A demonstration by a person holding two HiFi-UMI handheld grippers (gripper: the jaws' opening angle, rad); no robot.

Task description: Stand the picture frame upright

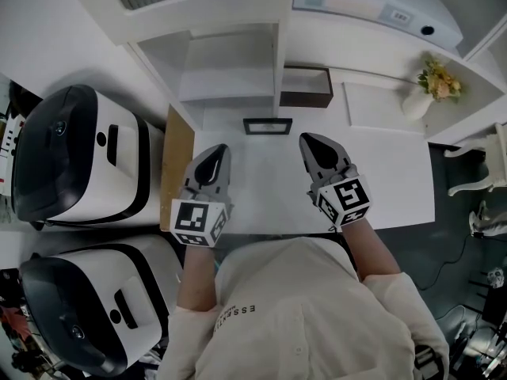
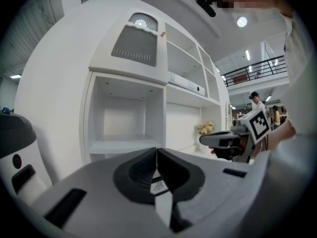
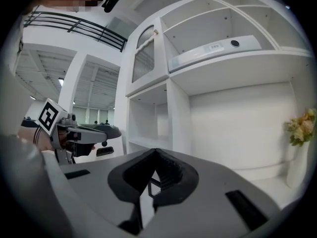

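White desk (image 1: 396, 180) | 1 picture frame (image 1: 268, 126) | left gripper (image 1: 215, 158), right gripper (image 1: 317, 150): jaws closed, empty

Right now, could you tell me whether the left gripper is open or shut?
Shut: the left gripper has its fingers pressed together at the tips, with nothing held between them.

Your shirt (image 1: 317, 307) carries a small dark print (image 1: 235, 317) at six o'clock in the head view. It begins "ESSE"; the rest is unclear. The label (image 1: 400, 16) on the white unit (image 1: 372, 6) at one o'clock is too small to read.
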